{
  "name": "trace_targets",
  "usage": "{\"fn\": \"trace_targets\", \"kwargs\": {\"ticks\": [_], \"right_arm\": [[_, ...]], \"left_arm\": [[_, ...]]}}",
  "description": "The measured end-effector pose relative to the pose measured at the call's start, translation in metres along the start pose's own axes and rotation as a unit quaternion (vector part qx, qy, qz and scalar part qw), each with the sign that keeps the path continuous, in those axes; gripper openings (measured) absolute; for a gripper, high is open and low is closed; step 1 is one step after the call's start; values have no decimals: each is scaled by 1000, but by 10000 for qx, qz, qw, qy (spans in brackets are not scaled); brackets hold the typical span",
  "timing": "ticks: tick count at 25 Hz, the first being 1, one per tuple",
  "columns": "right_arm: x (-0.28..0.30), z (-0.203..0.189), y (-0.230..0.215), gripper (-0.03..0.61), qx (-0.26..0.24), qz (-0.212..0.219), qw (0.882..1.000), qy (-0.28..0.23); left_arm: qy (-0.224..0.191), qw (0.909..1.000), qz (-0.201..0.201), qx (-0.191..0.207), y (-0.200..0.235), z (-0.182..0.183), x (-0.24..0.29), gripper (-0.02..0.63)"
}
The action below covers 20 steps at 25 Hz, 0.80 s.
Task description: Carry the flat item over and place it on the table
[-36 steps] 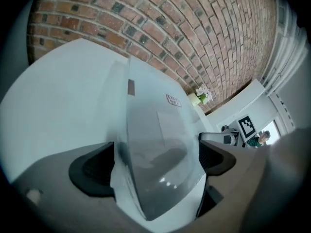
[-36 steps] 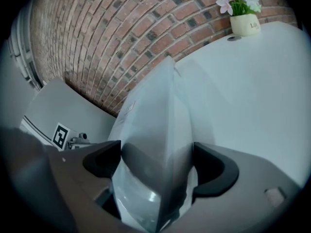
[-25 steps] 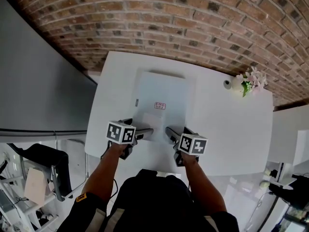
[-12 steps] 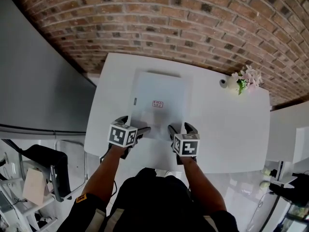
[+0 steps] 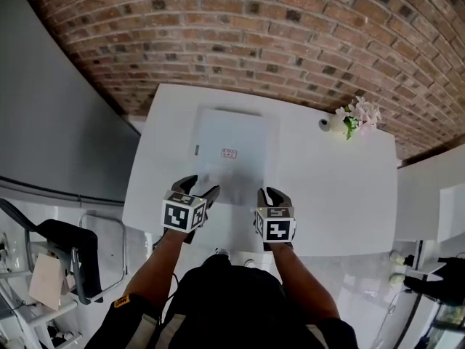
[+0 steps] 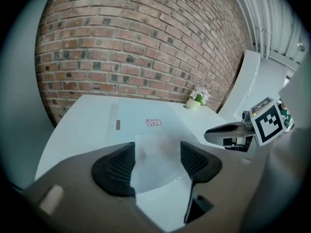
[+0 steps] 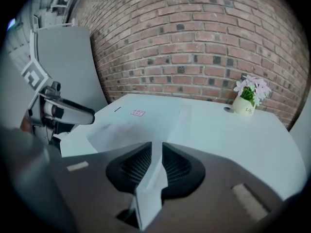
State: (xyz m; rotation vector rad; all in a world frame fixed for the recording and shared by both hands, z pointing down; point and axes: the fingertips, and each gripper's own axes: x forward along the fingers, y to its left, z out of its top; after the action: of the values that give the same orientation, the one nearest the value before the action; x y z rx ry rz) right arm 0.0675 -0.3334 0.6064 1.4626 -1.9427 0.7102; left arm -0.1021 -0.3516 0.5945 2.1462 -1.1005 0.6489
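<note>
Near edge of tabletop (image 5: 341, 195): left tool (image 5: 203, 189) and right tool (image 5: 270, 193) side by side, both angled downward at the front margin of the flat item (image 5: 231, 140).
Flat item: pale, thin, rectangular sheet-like pack. Most of it lies flat on the left half of the white tabletop, with its long side running away from the person. Its front margin is raised off the surface at the tools.
Red label (image 5: 229, 153): small, on the upper face near the middle; print too small to read.
Left tool: jaws partly apart, having just been closing. A translucent flap of the flat item fills the gap and reaches both pads (image 6: 116, 169); no firm pinch can be made out.
Right tool: jaws have just been closing and now stand nearly together, pinching a thin fold of the flat item edge-on between the ribbed pads.
Marker cubes (image 5: 182, 215): one on each tool, on the side nearer the person.
Flower pot (image 7: 244, 106): small and white with pale pink blossoms, at the far right corner of the tabletop, well apart from the flat item.
Brick wall (image 5: 254, 35): behind the far edge of the tabletop.
</note>
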Motion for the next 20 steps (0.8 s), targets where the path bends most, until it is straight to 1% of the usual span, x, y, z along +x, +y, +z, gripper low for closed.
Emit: {"fn": "trace_targets", "kwargs": {"ticks": [4,6,7,13,20], "right_arm": [[-19,7,8,1,-149,156,9994,-282],[-30,11,12,-3,-205,237,9985,-444],[-36,12,13,-3,-230,265,9981,-509],[-77,16,15,-3,-353,403,9951,-837],[-129,6,14,-2,-392,562,9913,-1125]], "left_arm": [[-150,9993,326,70,-13,-2,-12,143],[-238,9986,473,71,-21,-4,-19,35],[-279,9983,514,60,-27,-4,-23,5],[-516,9977,439,70,-84,-12,-43,5],[-857,9954,431,67,-138,-18,-72,5]]}}
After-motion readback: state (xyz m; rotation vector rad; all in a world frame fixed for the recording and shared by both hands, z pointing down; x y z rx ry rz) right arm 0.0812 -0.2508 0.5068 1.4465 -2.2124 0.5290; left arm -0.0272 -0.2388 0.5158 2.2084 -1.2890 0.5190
